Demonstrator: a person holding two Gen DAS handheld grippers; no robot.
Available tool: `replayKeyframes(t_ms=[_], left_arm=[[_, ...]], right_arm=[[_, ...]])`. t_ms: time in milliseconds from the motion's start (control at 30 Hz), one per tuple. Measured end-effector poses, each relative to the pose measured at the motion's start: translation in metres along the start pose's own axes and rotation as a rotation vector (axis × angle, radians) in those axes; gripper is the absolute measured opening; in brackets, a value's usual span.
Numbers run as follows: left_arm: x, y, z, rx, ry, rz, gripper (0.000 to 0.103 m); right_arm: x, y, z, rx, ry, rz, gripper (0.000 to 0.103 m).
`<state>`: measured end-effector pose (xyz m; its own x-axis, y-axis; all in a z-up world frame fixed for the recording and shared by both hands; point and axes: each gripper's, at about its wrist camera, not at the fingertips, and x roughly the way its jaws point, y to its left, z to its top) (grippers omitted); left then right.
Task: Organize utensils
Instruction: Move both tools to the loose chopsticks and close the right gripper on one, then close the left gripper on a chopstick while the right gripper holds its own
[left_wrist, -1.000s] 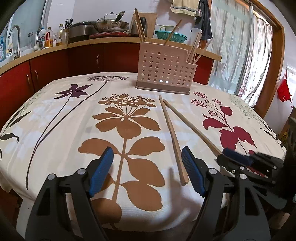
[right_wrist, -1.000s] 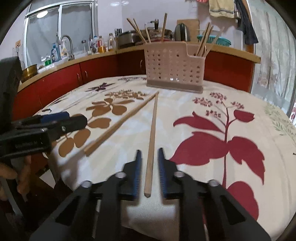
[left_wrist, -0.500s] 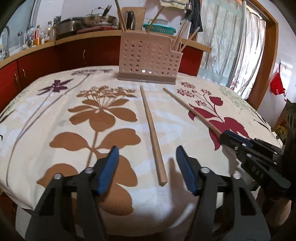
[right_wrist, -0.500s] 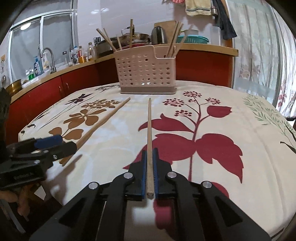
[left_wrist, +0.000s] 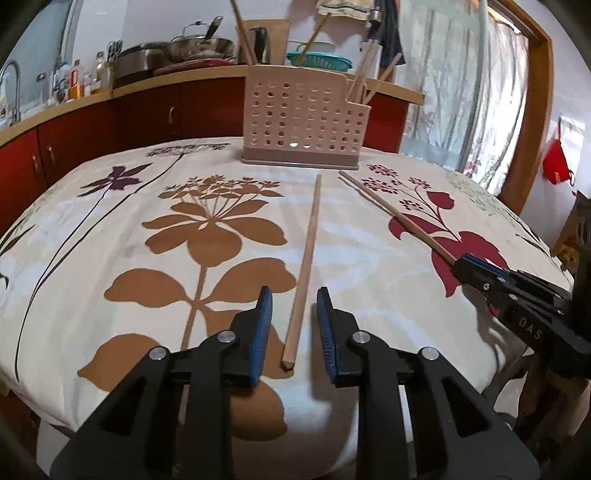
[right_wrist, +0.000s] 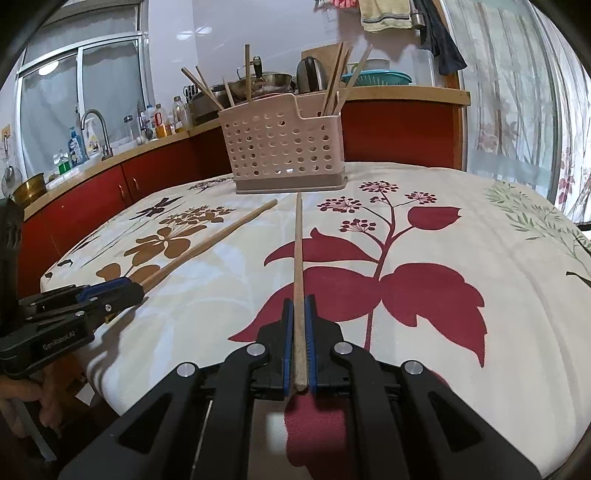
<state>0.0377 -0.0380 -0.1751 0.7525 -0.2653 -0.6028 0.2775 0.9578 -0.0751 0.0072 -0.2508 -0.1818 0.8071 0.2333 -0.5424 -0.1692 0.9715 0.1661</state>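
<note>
Two long wooden chopsticks lie on the flowered tablecloth, pointing at a beige perforated utensil holder (left_wrist: 303, 118) that stands at the far side with several chopsticks in it. My left gripper (left_wrist: 293, 310) is open, its blue pads either side of the near end of the left chopstick (left_wrist: 304, 258), not touching it. My right gripper (right_wrist: 299, 321) is shut on the near end of the right chopstick (right_wrist: 297, 251); it also shows in the left wrist view (left_wrist: 476, 271). The holder shows in the right wrist view too (right_wrist: 284, 147).
The table (left_wrist: 92, 236) ends just below both grippers. Behind it runs a red kitchen counter (left_wrist: 110, 110) with pots, bottles and a sink. Curtained windows (right_wrist: 517, 92) stand at the right. My left gripper shows at the left of the right wrist view (right_wrist: 92, 299).
My left gripper has narrowed its jaws and centred on the left chopstick's end. My right gripper has closed onto the right chopstick and holds it.
</note>
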Motion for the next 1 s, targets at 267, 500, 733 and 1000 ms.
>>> replayKeyframes(t_ms=[267,500,733,1000], left_arm=[[0.000,-0.001,-0.009,0.063,-0.076,0.003,0.020],[0.001,0.002,-0.008,0.053,-0.088,-0.006,0.011],[0.001,0.002,-0.007,0.058,-0.077,-0.018,0.007],[-0.009,0.009,0.003,0.034,-0.081,-0.021,0.007]], right_arm=[[-0.001,-0.005,-0.002,0.017,-0.021,0.031,0.008],[-0.002,-0.007,-0.004,0.018,-0.036,0.049,0.009],[-0.010,-0.005,-0.002,0.002,-0.063,0.043,0.008],[-0.023,0.005,0.010,-0.049,-0.107,0.030,0.007]])
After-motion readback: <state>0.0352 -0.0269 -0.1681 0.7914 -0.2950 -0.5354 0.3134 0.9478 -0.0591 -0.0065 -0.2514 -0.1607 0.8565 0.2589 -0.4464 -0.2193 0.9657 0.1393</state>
